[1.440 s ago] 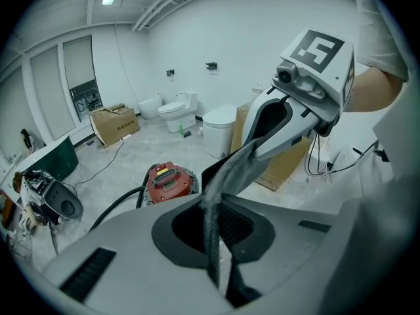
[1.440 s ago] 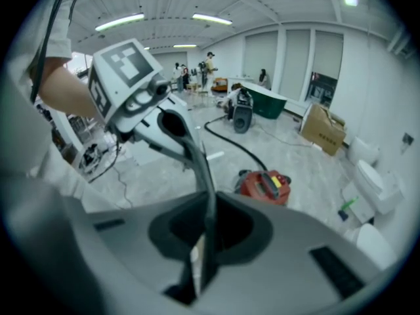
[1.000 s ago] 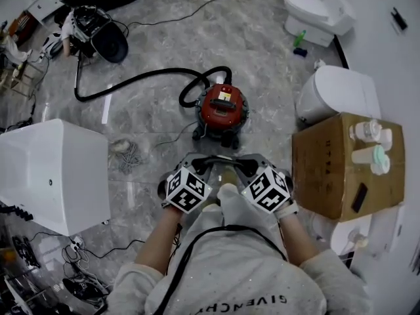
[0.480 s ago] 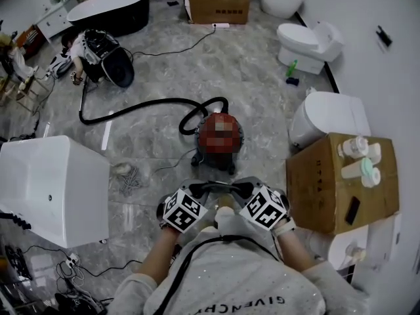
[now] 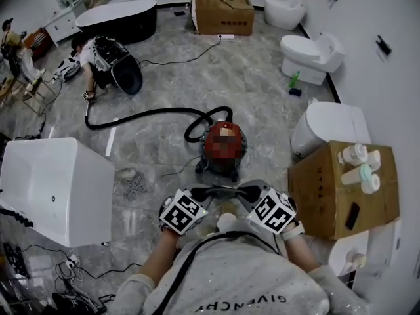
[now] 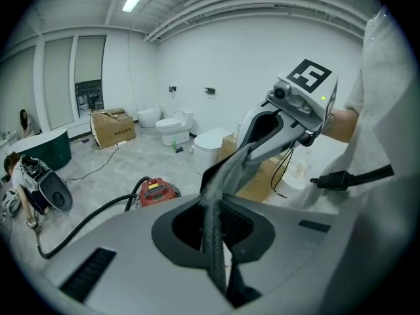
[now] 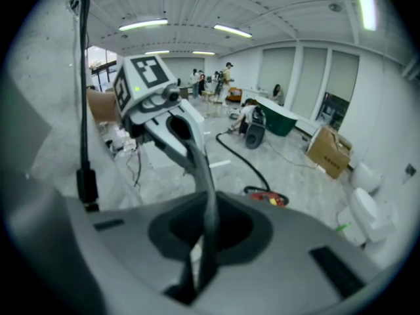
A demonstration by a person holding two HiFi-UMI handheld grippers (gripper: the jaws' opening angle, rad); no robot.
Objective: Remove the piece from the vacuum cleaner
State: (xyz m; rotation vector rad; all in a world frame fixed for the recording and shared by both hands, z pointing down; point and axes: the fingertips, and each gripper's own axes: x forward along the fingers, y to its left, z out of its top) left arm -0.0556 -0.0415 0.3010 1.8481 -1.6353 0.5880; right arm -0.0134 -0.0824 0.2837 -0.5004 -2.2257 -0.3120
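Close to the person's chest, the left gripper (image 5: 202, 193) and the right gripper (image 5: 248, 190) are held side by side with their tips nearly meeting. Both sets of jaws are pressed together with nothing between them. Just ahead of the jaws and below them, the red vacuum cleaner (image 5: 223, 146) stands on the marble floor (image 5: 262, 84), not yet touched. Its black hose (image 5: 144, 115) loops off its upper side and runs away to the left of the jaws. Which piece must come off cannot be told from here, though the hose joint looks the likeliest. To do it well, the jaws probably need to open on the way down. One gripper can steady the body while the other pulls at the joint, so the canister does not roll. A loose cable (image 5: 134, 186) lies on the floor left of the jaws, beside a large white tub (image 5: 52, 182). A cardboard box (image 5: 341, 189) carrying bottles (image 5: 357, 156) stands right of the jaws. Neither blocks the straight path ahead. Farther off, a crouching person (image 5: 92, 58) is at the hose's far end, with a toilet (image 5: 312, 54) beyond to the right.
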